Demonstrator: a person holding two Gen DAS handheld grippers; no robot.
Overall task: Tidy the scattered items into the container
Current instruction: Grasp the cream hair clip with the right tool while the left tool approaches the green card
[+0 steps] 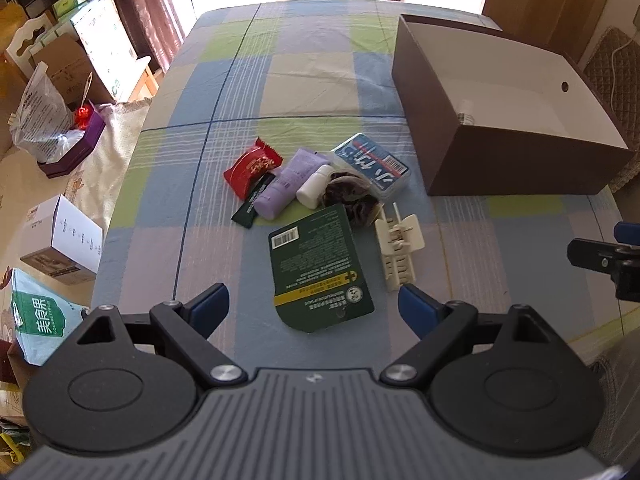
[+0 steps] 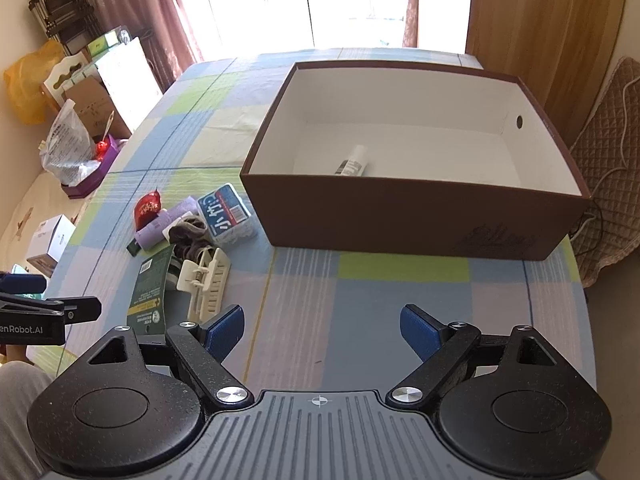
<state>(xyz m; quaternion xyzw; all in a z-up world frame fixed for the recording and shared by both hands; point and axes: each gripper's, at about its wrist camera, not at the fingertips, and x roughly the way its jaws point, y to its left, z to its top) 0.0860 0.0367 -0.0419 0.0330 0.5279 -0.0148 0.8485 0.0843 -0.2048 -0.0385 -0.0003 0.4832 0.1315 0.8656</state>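
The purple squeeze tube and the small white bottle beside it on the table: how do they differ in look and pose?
The purple squeeze tube is lilac, flat and tapering towards its far end; the small white bottle is plain white, round and shorter. The tube's near end lies beside a dark green sachet, while the bottle lies against a dark brown hair scrunchie. Both lie on their sides, next to each other, on the checked tablecloth, outside the brown cardboard box.
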